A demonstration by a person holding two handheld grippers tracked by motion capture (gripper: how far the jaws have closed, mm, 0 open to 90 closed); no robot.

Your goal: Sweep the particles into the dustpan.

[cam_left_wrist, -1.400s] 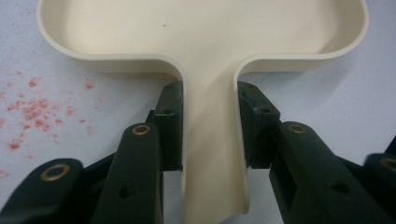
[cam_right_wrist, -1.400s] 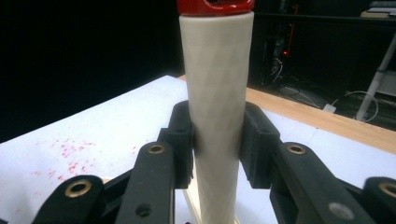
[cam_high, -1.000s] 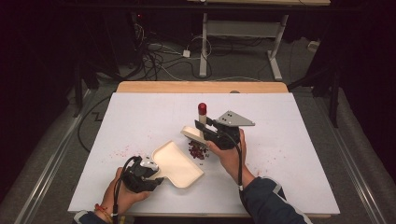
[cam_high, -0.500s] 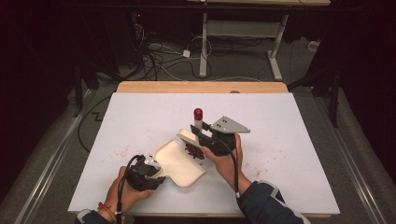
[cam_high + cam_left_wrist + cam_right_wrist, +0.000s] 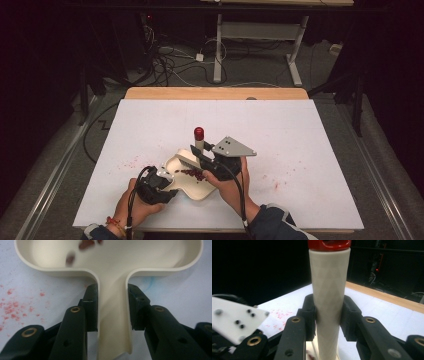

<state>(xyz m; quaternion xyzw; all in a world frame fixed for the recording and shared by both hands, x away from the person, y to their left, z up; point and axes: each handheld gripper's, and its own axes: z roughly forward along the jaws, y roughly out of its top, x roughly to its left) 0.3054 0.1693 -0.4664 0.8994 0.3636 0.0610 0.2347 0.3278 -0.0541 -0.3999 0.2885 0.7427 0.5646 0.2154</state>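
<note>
Since the earlier frame, the right gripper (image 5: 200, 159) has swept its brush (image 5: 199, 141) leftward over the cream dustpan (image 5: 197, 186), where red crumbs (image 5: 192, 173) now lie on the white table (image 5: 300, 130). From the left gripper (image 5: 112, 305) view, two jaws pinch the one dustpan's handle (image 5: 113, 322). From the right gripper (image 5: 328, 315) view, two jaws clamp the red-capped brush handle (image 5: 329, 290).

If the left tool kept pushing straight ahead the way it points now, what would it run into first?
The left tool is shut on the cream dustpan's handle, so the dustpan would go with it. Straight ahead is the pan holding red bits, then probably the brush in the right tool; depth is unclear.
</note>
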